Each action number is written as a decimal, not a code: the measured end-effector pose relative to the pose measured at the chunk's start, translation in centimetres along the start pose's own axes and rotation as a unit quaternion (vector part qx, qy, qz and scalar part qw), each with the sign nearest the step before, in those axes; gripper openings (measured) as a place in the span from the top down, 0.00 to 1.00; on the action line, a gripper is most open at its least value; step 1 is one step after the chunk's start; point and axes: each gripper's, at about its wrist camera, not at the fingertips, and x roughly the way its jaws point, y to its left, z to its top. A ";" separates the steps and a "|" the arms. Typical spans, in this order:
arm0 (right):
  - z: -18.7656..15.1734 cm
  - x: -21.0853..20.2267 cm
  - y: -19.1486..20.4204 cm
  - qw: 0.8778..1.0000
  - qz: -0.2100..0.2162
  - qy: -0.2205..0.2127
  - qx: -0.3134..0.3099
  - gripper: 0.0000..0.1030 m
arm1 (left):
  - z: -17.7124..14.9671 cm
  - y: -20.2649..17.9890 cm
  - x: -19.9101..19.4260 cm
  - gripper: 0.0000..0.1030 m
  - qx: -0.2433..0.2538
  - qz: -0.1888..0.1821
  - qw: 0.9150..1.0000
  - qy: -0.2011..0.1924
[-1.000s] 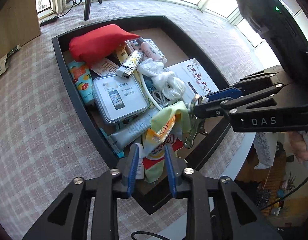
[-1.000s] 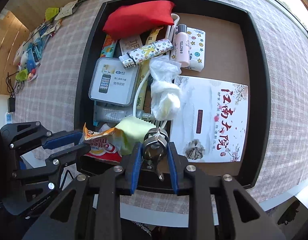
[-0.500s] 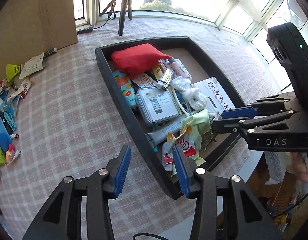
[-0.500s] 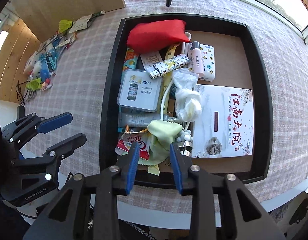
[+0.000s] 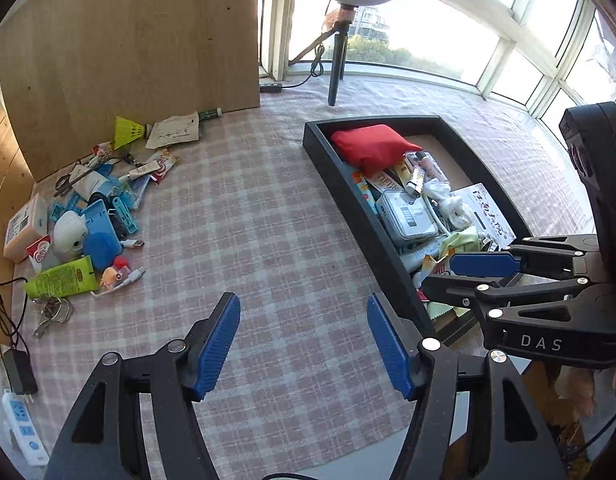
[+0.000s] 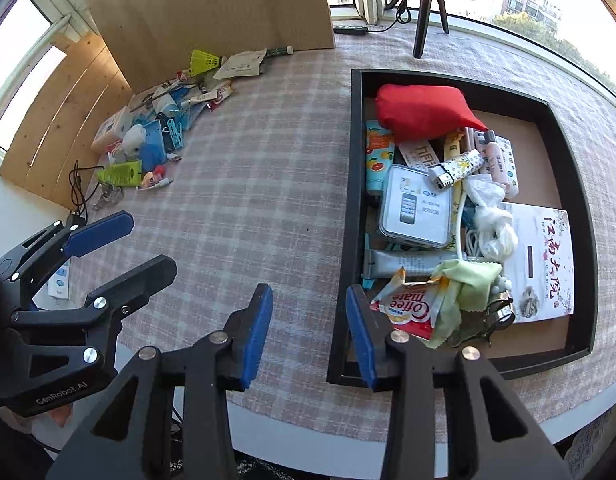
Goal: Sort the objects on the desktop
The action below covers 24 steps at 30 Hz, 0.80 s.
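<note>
Hovering above the pink checked tablecloth (image 5: pixel 267 240), the left gripper (image 5: pixel 303 344) is released, its blue pads spread wide with nothing between them. To its right the right gripper (image 6: pixel 308 332) is likewise released and empty, just left of the near left corner of the black rectangular tray (image 6: pixel 580 280). Inside that tray lie a red fabric pouch (image 6: pixel 424 112), a grey tin box with a phone picture (image 6: pixel 418 212), a patterned lighter (image 6: pixel 456 168), a crumpled coffee creamer sachet (image 6: pixel 408 304) and a pale green cloth (image 6: pixel 464 284). Far left, against the wooden board (image 5: pixel 127 48), sits a heap of unsorted small desktop items (image 5: pixel 87 220).
</note>
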 end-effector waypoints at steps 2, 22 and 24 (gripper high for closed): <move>0.1 0.4 1.4 1.000 0.008 -0.008 0.004 0.62 | -0.6 1.5 -0.4 0.31 -0.009 0.012 1.000 -0.003; 0.2 6.0 13.2 0.998 -0.006 -0.052 -0.030 0.48 | -5.5 17.7 -1.3 0.26 -0.132 0.130 0.983 0.012; 0.3 6.6 13.6 0.998 -0.006 -0.050 -0.026 0.48 | -5.4 18.2 -1.3 0.25 -0.130 0.129 0.983 0.012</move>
